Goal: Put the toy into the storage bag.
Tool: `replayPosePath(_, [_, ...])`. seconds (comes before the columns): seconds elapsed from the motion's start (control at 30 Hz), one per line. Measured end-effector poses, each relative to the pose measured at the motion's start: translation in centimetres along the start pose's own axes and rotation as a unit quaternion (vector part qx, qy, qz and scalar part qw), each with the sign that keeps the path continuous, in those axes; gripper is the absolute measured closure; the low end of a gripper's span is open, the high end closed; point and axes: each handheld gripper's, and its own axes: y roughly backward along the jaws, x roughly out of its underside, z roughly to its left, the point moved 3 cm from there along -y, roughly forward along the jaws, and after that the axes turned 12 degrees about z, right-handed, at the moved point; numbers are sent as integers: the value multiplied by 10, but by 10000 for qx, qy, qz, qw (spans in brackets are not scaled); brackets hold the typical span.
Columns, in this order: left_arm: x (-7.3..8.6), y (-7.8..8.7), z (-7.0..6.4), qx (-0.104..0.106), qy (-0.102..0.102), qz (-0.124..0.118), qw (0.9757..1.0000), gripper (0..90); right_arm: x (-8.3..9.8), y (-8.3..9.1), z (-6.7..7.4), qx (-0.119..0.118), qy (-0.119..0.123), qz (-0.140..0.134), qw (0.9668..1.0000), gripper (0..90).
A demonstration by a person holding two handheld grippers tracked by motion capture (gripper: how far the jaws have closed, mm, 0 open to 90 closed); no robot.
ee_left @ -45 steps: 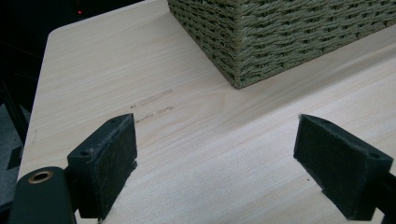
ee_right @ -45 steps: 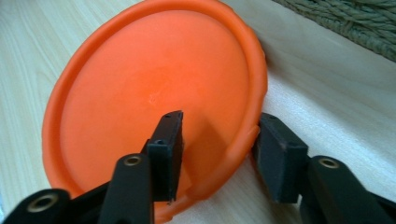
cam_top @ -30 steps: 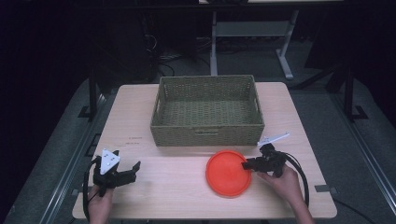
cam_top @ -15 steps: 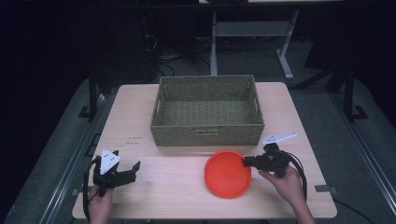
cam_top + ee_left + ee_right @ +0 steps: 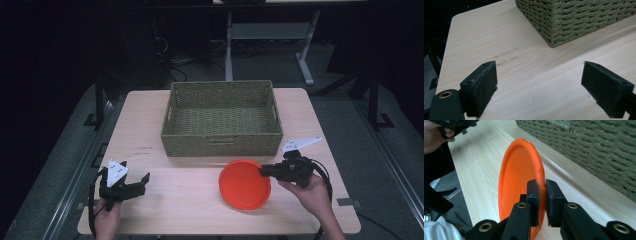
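Note:
An orange plate (image 5: 244, 186) is at the front right of the wooden table (image 5: 175, 200), just in front of a woven basket (image 5: 222, 145). My right gripper (image 5: 263, 171) is shut on the plate's right rim. In the right gripper view the two pads (image 5: 534, 192) pinch the rim of the plate (image 5: 516, 177), which stands tilted on edge above the tabletop. My left gripper (image 5: 137, 186) rests at the front left, open, with nothing between its jaws. The left gripper view shows its pads (image 5: 482, 86) wide apart over bare wood.
The basket (image 5: 579, 17) is empty and fills the middle back of the table; its wall (image 5: 599, 152) runs close beside the plate. The other hand and its gripper (image 5: 454, 125) show far off. Faint marks (image 5: 506, 53) lie on the wood left of the basket.
My right gripper has risen a little with the plate's rim in its jaws, tipping the plate up. The left hand has stayed where it was.

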Motion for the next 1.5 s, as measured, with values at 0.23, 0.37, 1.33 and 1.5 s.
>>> replayPosePath(0.23, [0,0,0,-4,-8,2,10000,128,-6,13,0,56,40,6,10000,817])
replayPosePath(0.37, [0,0,-1,7,-8,-2,10000,128,-11,17,-1,85,64,59,9999,817])
replayPosePath(1.33, [0,1,1,-29,11,12,10000,128,-61,60,3,204,217,99,9995,817])
replayPosePath(1.5, [1,1,2,-36,27,23,10000,128,-68,64,3,239,230,102,9994,817])
